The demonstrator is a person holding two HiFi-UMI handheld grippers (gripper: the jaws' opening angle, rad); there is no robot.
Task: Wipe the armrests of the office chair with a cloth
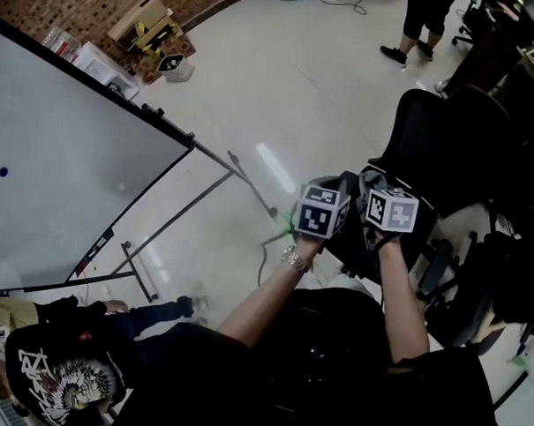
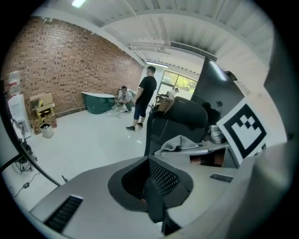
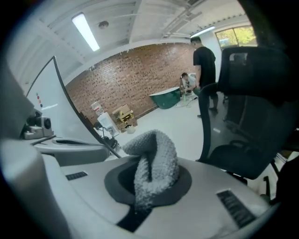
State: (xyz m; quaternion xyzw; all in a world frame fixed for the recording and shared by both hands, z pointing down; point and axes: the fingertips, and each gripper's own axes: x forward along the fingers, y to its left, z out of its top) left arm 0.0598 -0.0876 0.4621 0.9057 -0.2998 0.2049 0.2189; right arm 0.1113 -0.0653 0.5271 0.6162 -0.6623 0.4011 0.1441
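We hold both tools just before the black office chair (image 1: 427,135). Our right gripper (image 3: 145,193) is clamped on the grey cloth (image 3: 156,156), which is folded lengthwise and stands straight out along the jaws, seemingly toward the brick wall. Our left gripper (image 2: 153,189) is closed on nothing.

Bright open room with a brick wall (image 2: 70,60) and glossy white floor (image 1: 281,94).
A whiteboard (image 1: 65,172) stands on its frame; a strip light (image 3: 85,31) glows overhead, a window (image 2: 180,81) beyond.
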